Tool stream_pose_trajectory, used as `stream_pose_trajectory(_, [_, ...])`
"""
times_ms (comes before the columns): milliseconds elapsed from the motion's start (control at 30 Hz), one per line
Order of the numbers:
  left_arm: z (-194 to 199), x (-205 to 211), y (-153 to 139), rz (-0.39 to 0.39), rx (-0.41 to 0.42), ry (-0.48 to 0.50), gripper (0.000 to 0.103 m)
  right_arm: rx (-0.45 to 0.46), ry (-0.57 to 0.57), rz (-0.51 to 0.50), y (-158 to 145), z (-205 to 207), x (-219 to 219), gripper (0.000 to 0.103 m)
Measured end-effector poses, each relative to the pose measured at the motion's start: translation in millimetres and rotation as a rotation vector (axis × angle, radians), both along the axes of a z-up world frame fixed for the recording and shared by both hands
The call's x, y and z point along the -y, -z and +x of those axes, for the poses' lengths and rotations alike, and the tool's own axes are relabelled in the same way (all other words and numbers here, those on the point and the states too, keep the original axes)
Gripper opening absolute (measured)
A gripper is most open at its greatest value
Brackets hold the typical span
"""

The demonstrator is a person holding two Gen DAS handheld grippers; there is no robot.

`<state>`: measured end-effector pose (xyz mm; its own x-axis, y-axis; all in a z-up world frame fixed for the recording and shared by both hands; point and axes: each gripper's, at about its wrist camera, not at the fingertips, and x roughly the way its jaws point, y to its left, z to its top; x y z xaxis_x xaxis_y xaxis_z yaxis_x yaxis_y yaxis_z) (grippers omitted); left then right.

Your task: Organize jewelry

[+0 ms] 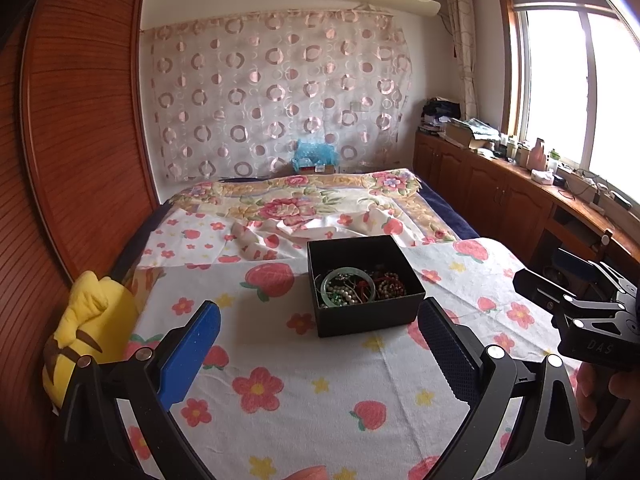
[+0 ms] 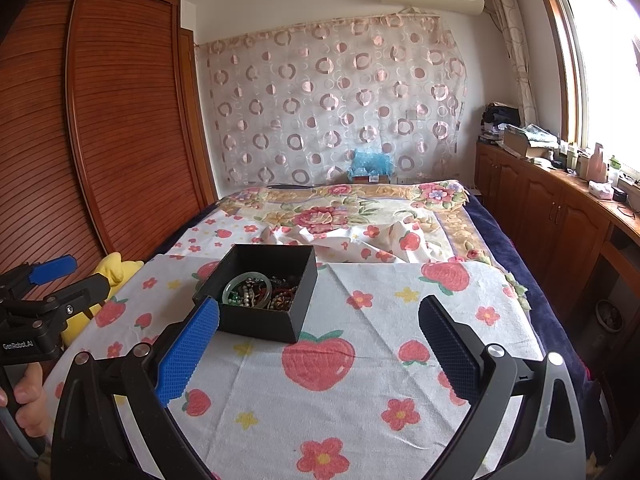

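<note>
An open black box (image 1: 366,316) sits on the strawberry-print sheet and holds a tangle of jewelry (image 1: 360,286): a pale green bangle, pearl beads and dark red beads. It also shows in the right wrist view (image 2: 260,324), with the jewelry (image 2: 260,292) inside. My left gripper (image 1: 320,340) is open and empty, just short of the box. My right gripper (image 2: 318,332) is open and empty, with the box ahead to its left. Each gripper shows at the edge of the other's view: the right gripper (image 1: 536,286) and the left gripper (image 2: 76,276).
A yellow plush toy (image 1: 86,332) lies at the bed's left edge by the wooden wardrobe (image 1: 72,120). A rumpled floral blanket (image 1: 304,208) lies behind the box. Wooden cabinets (image 1: 500,184) with clutter run along the right under the window.
</note>
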<state>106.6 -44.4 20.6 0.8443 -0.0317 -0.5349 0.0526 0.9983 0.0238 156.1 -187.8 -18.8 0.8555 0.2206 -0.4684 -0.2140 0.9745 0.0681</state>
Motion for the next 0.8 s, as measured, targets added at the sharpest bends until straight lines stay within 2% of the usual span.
stream_pose_trajectory(800, [6,2,-9,-0.001,0.003,-0.008,0.095,0.0,0.001,0.003,0,0,1,0.101])
